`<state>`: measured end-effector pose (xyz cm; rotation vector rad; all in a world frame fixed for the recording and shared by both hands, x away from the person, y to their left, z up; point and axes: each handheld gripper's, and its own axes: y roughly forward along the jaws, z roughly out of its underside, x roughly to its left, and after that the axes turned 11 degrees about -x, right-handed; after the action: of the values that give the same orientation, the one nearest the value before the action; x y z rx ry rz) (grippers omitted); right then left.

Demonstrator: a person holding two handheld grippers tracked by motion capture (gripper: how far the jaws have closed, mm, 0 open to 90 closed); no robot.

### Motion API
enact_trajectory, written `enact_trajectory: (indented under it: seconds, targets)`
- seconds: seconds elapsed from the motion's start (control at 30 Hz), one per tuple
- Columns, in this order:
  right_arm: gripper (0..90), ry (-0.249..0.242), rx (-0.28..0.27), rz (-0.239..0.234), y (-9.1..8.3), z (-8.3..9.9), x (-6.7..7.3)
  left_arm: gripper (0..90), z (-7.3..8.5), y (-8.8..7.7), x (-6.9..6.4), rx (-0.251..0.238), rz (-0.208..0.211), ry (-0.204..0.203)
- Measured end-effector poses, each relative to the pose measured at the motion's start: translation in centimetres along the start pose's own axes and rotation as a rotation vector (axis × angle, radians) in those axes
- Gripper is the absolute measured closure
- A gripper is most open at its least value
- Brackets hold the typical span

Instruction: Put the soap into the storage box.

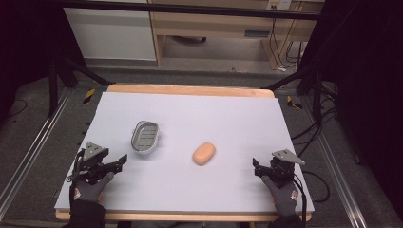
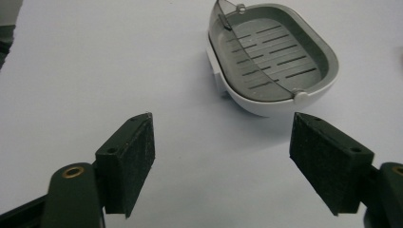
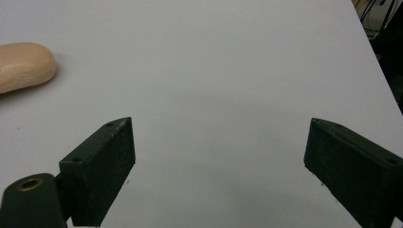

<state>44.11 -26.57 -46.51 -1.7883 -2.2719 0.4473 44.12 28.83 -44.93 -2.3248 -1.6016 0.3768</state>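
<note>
An orange oval soap bar [image 1: 204,153] lies near the middle of the white table [image 1: 190,118]; in the right gripper view the soap bar [image 3: 24,65] sits at the far left edge. A grey slotted soap dish [image 1: 145,137] with a white base rests left of it, and the same dish [image 2: 273,59] is just beyond the jaws in the left gripper view. My left gripper [image 1: 122,160] rests at the front left, open and empty, also seen as left gripper [image 2: 223,161]. My right gripper [image 1: 256,167] rests at the front right, open and empty, also seen as right gripper [image 3: 218,166].
The table's wooden edge [image 1: 190,89] shows at the far side. Dark tripod legs [image 1: 62,71] and cables [image 1: 309,128] stand on the floor around it. A wooden cabinet [image 1: 214,28] lies beyond.
</note>
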Motion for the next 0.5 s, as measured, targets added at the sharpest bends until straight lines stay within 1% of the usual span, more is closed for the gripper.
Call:
enact_trajectory:
  seconds: [0.07,0.13,0.23,0.3,0.5]
  targets:
    - [9.8,-0.004,0.008,-0.002,0.1,0.1,0.1,21.9,0.0,0.0,-0.1,0.004,0.0,0.004]
    - [9.5,-0.015,0.016,-0.004,0.2,0.1,0.1,21.6,0.0,0.0,-0.2,0.004,0.006,-0.006]
    - [9.0,-0.013,0.017,-0.007,0.2,0.1,0.2,21.0,-0.1,-0.1,-0.3,-0.002,0.011,-0.018]
    - [8.8,-0.014,0.017,-0.006,0.2,0.1,0.2,20.6,-0.2,-0.1,-0.4,-0.005,0.011,-0.015]
    - [8.3,-0.009,0.017,-0.009,0.2,0.0,0.1,19.3,-0.6,-0.2,-1.1,-0.007,0.037,-0.018]
